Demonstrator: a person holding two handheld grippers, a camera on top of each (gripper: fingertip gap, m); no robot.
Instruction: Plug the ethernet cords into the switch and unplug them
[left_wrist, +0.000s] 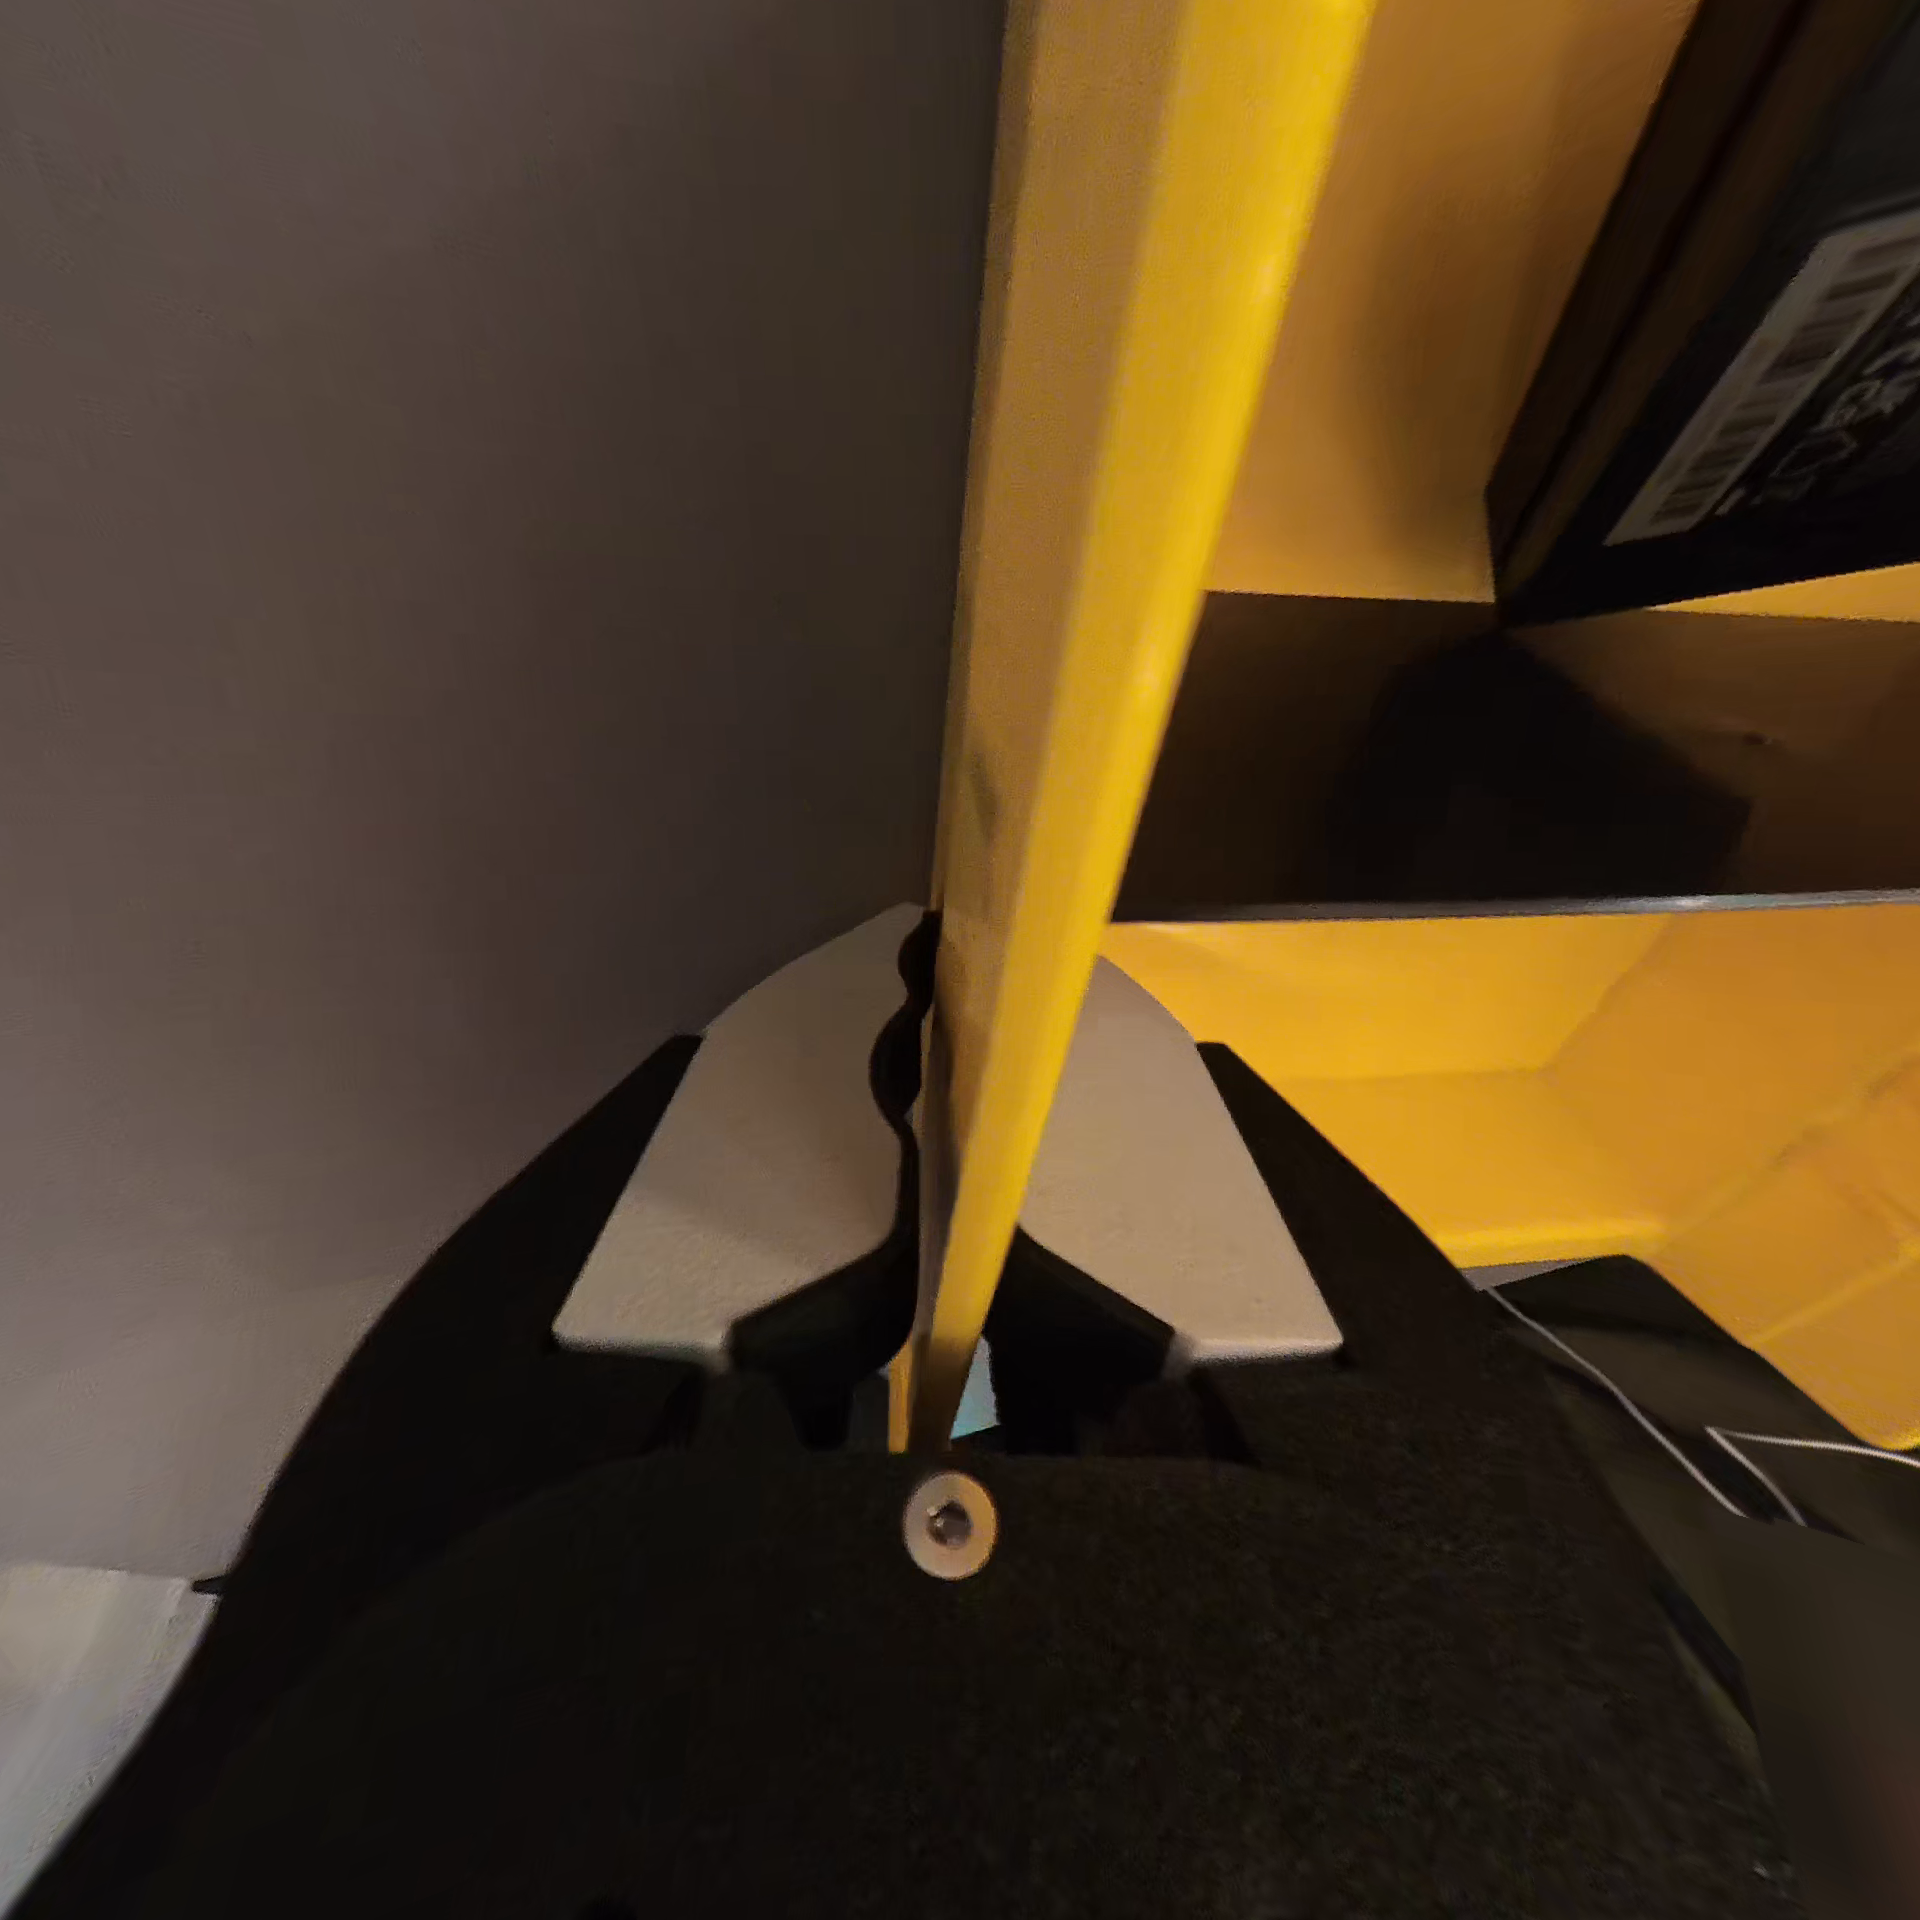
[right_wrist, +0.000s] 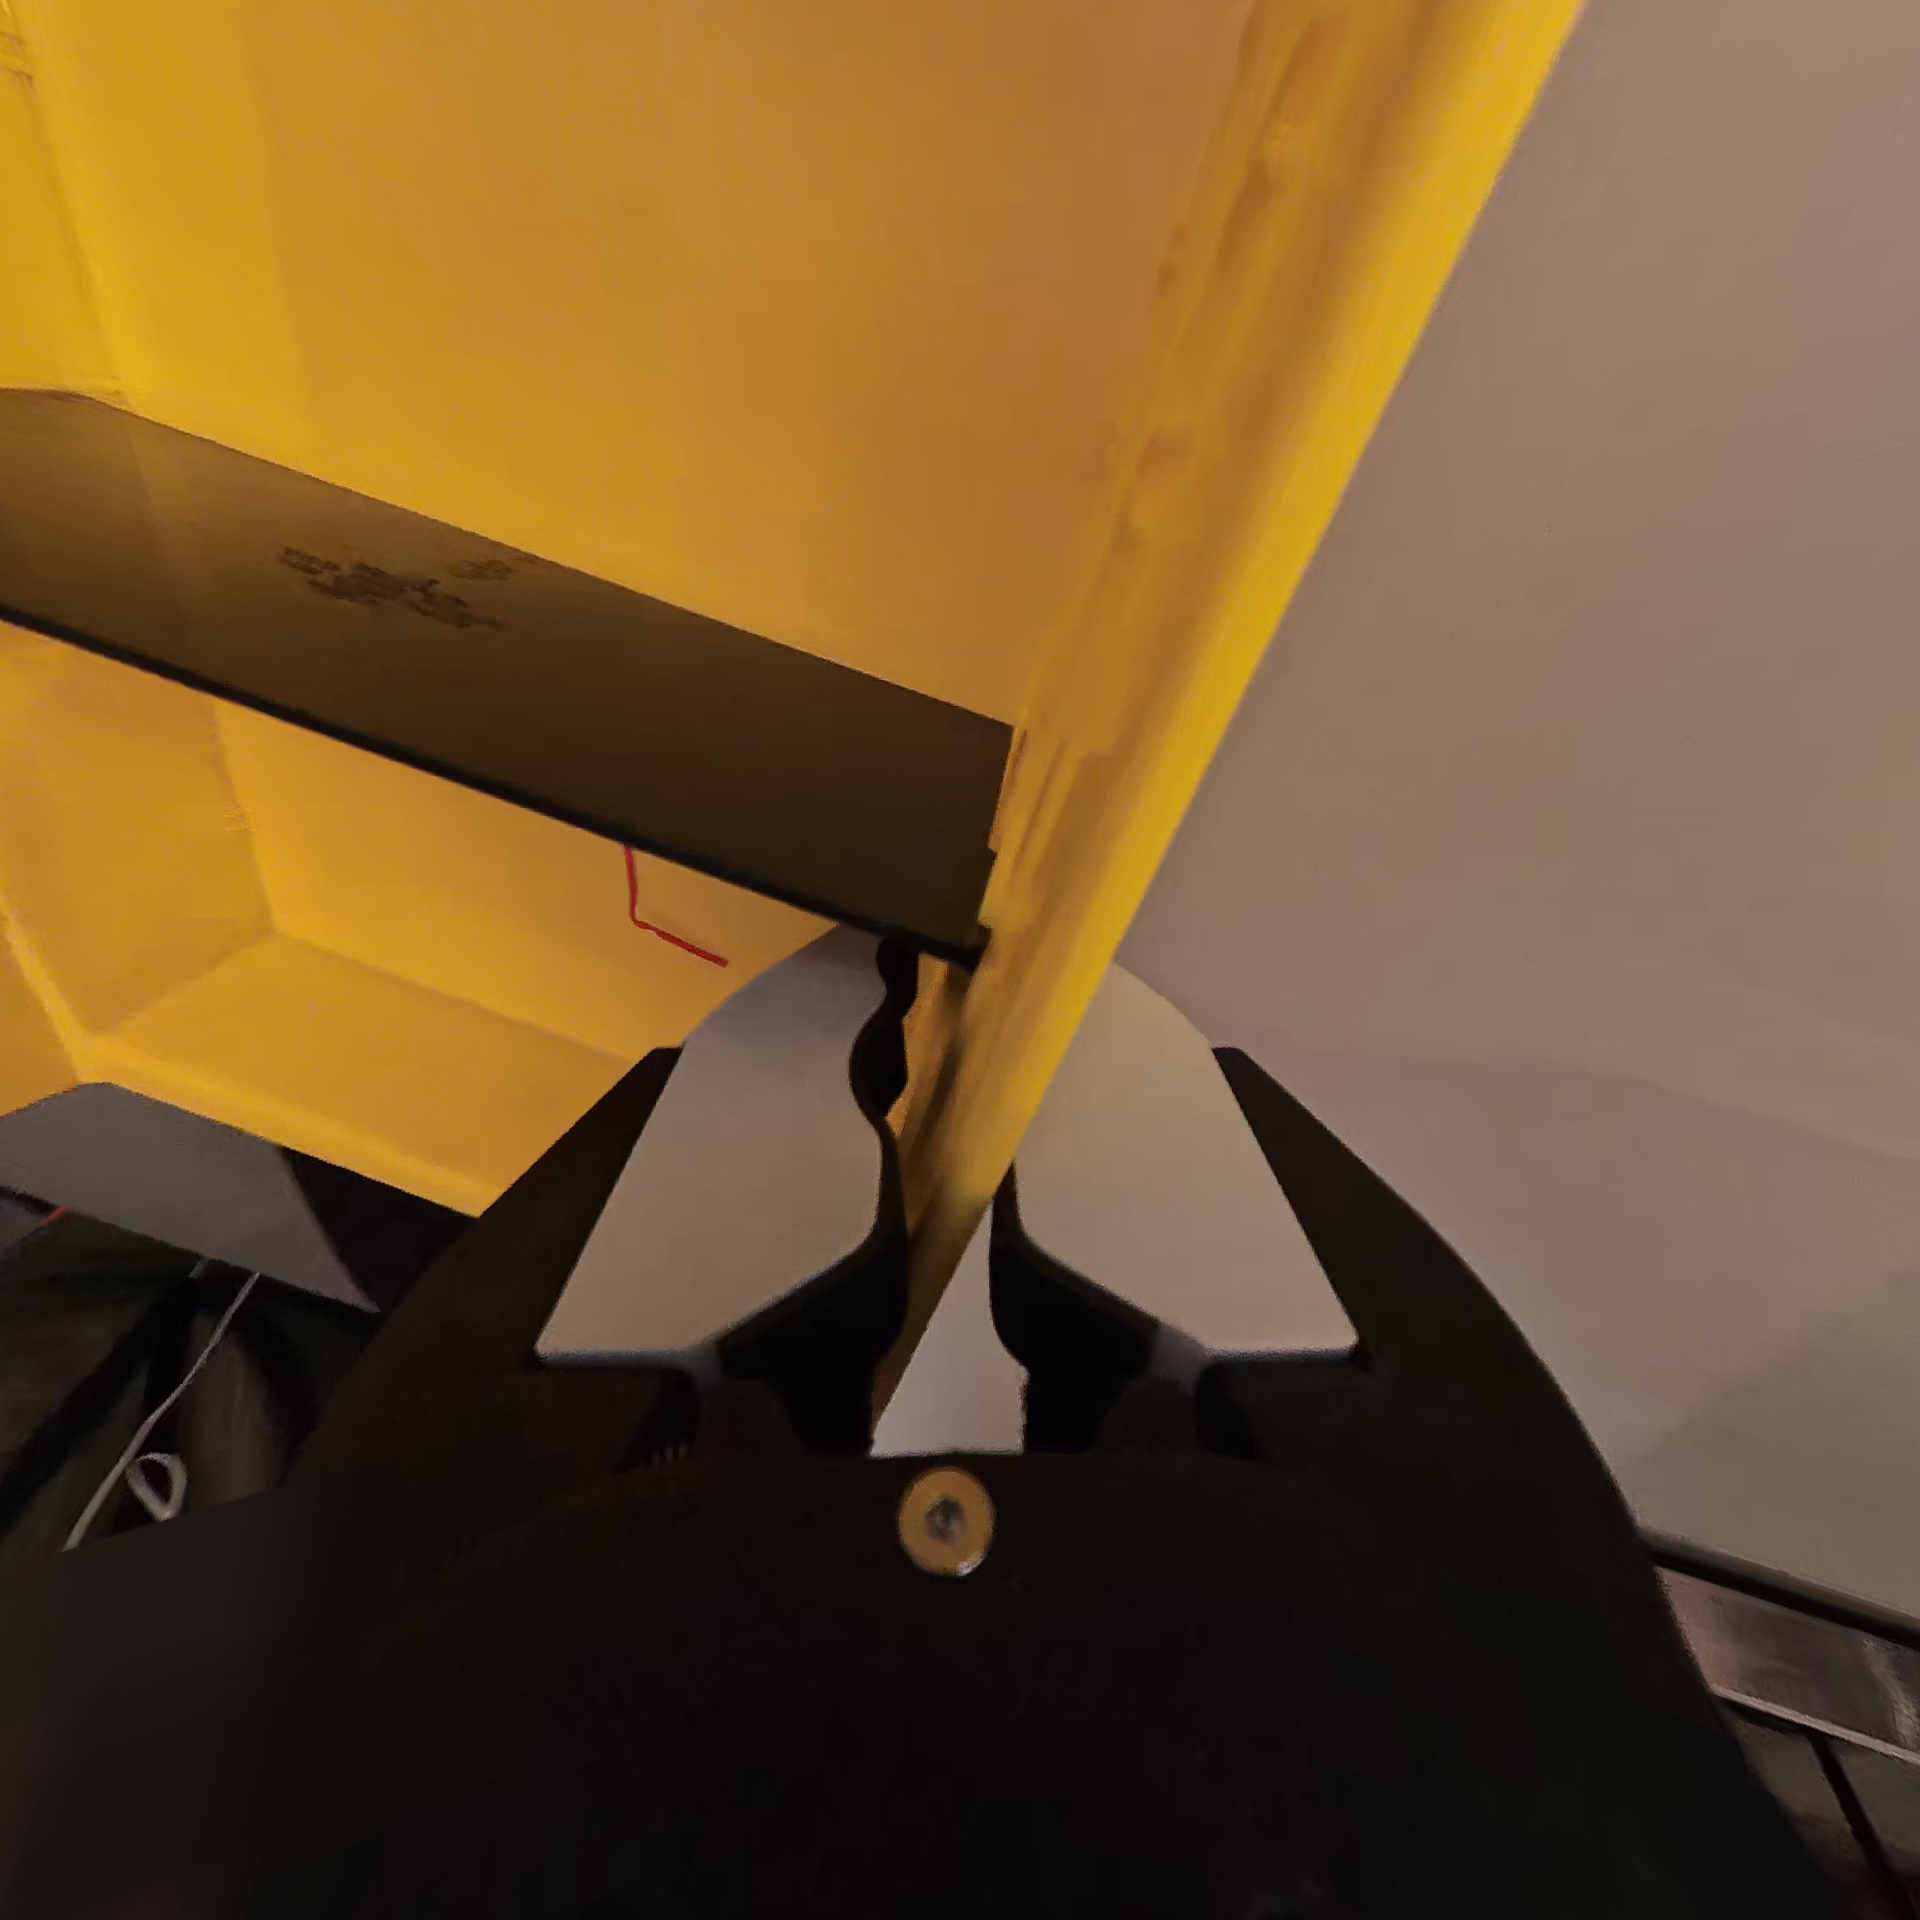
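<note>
You are pinching the yellow bin wall in the left gripper and its other wall in the right gripper; no cords or switch are showing, so plugging likely awaits setting it down.

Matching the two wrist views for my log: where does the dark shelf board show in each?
Left wrist view: dark shelf board at centre right, right of the clamped yellow wall.
Right wrist view: dark shelf board slants across left, meeting the yellow wall.
Shared landmark: yellow wall.
</note>
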